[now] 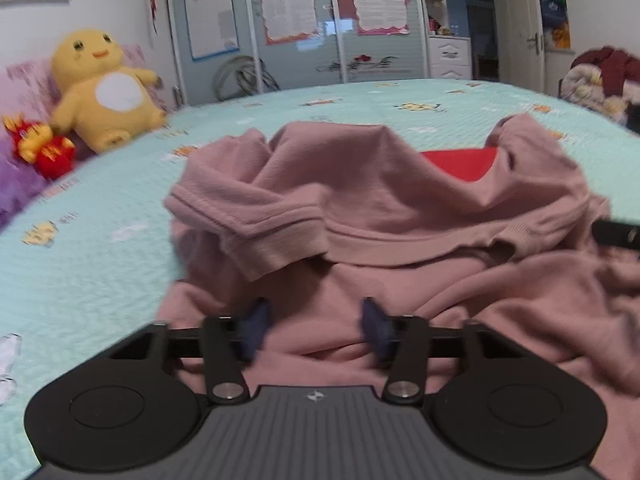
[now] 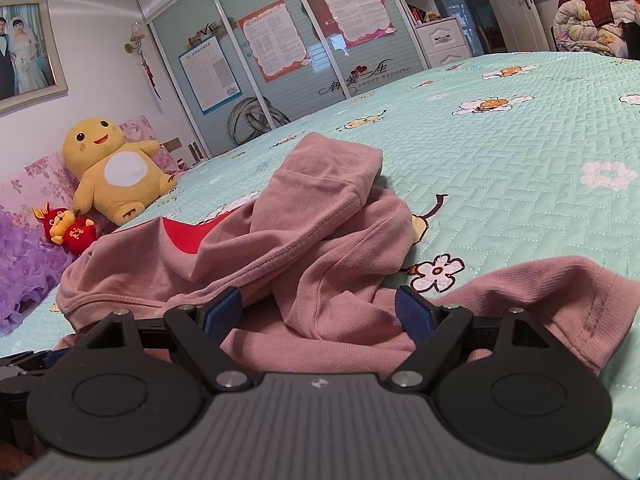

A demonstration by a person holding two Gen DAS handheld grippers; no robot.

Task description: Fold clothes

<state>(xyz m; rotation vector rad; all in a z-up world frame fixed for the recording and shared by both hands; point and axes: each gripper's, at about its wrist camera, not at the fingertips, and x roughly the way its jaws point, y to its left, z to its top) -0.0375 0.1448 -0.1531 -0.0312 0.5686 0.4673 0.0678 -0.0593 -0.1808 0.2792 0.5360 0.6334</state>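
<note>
Pink knit, soft and thick like a sweatshirt [image 1: 400, 216], lies in a loose heap on the quilted bedspread [image 1: 80, 280], with nothing about it squared or flat, so by my judgement there is folding left to do on it. A ribbed cuff [image 1: 276, 236] flops over the front of the pile in my left view, and a stitched hem runs across the folds in my right view, where a sleeve [image 2: 320, 176] is thrown back toward the far side. A patch of bright red [image 1: 460, 162] shows in a hollow of the cloth; I cannot tell whether it is a lining or a second garment underneath. My left tongs [image 1: 316, 330] sit low over the near edge of the fabric with the blue pads spread apart and cloth lying between them, gripping nothing. My right tongs [image 2: 318, 314] are likewise spread wide, a rumpled ridge of the knit rising between the pads without being pinched. I hold both low and close because a limp heap like this has to be caught at an edge. A yellow plush toy [image 2: 116, 168] sits well apart by the pillows
</note>
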